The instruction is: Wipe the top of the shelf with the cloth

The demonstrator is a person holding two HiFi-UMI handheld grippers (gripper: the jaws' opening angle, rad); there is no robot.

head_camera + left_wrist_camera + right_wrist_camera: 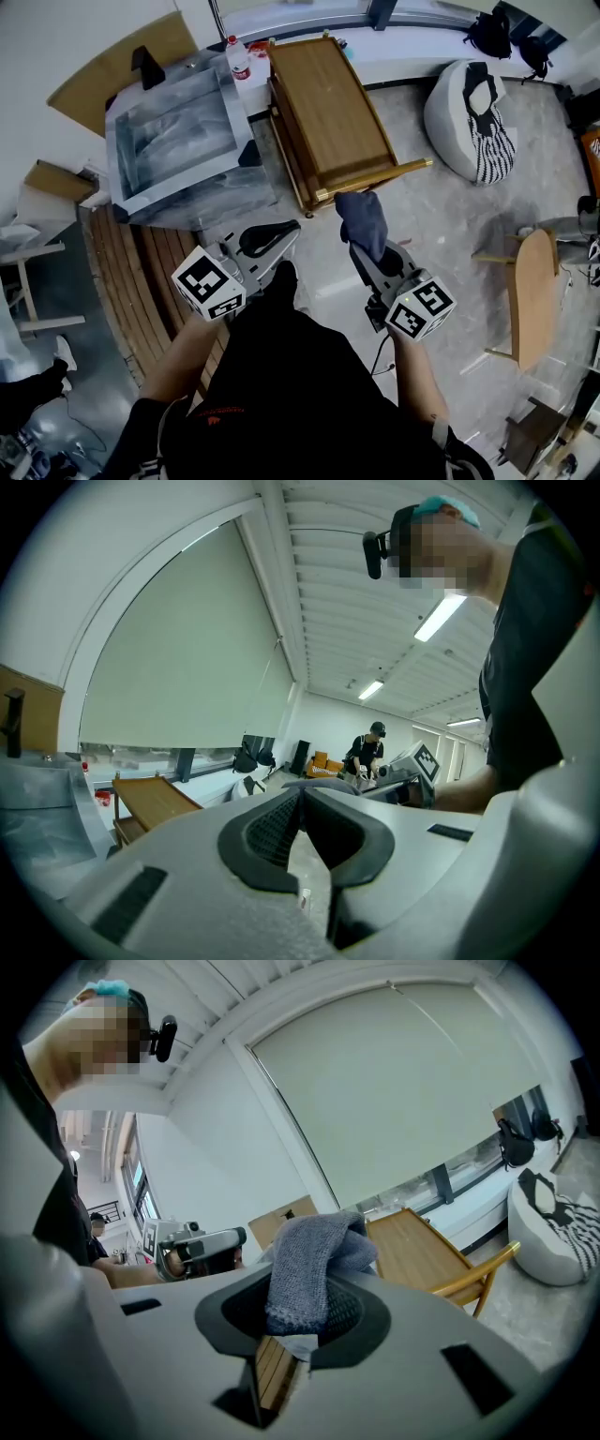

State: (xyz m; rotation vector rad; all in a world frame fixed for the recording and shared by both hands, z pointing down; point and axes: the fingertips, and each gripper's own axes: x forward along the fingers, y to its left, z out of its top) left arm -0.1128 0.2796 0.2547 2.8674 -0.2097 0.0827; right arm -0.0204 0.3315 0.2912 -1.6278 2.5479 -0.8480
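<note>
Cloth (364,225) pinched in right claw (309,1309), left claw (302,803) closed, shelf (328,103) edge near cloth

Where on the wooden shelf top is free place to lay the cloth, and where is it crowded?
The whole top of the wooden shelf is bare, between the silver box and the beanbag side. Only beside its far left corner is it crowded, where a bottle stands. The right gripper holds the cloth near its front edge.
</note>
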